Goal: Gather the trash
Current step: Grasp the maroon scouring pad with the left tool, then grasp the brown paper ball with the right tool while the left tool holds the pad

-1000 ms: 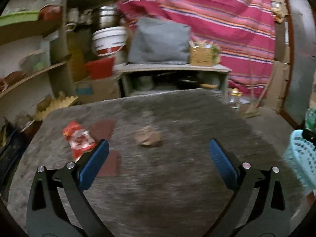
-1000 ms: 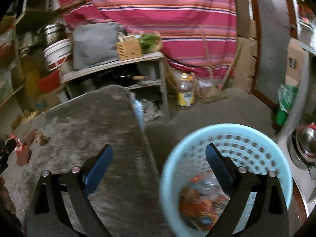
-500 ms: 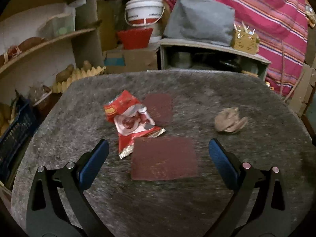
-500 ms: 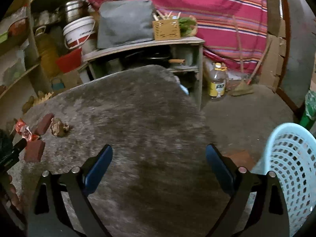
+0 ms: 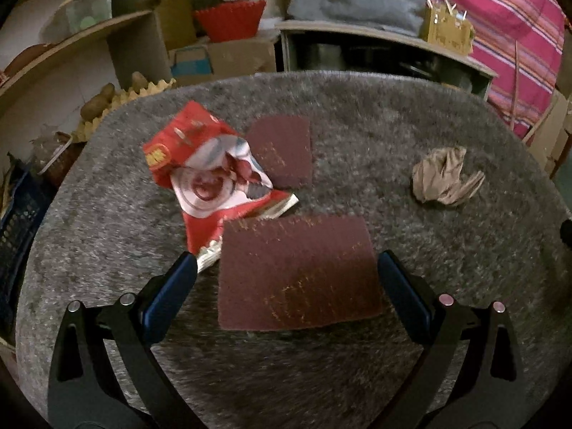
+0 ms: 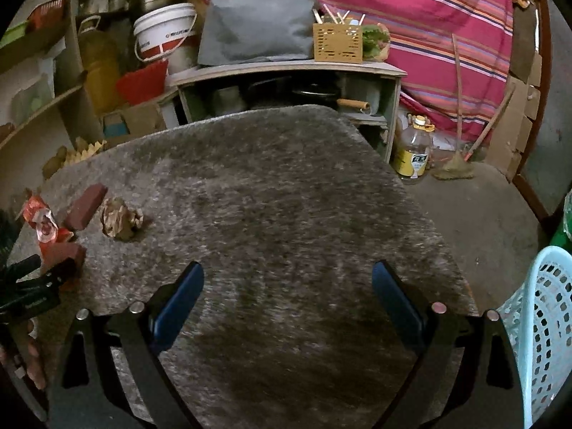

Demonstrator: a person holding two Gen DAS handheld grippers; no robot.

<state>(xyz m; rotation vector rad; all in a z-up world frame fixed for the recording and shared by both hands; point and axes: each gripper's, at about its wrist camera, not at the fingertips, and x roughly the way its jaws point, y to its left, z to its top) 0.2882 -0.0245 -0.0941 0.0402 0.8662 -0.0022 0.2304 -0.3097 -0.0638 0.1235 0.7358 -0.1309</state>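
Left gripper [image 5: 286,275] has closed in over the brown card [image 5: 298,273] beside the red wrapper [image 5: 211,171], jaws wide, empty; right gripper [image 6: 287,286], jaws wide, has swung off the basket [image 6: 547,332] — next pickup likely.

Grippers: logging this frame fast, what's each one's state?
Left gripper: open, empty, above the dark red sheet.
Right gripper: open, empty.

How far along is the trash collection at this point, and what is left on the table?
Nothing is in hand: both the left claw and the right claw are open and empty. Done so far cannot be judged, since the light blue basket shows only its wall. Left on the grey table: a red snack wrapper, a crumpled brown paper and two dark red flat pieces. The left claw frames the nearer piece.
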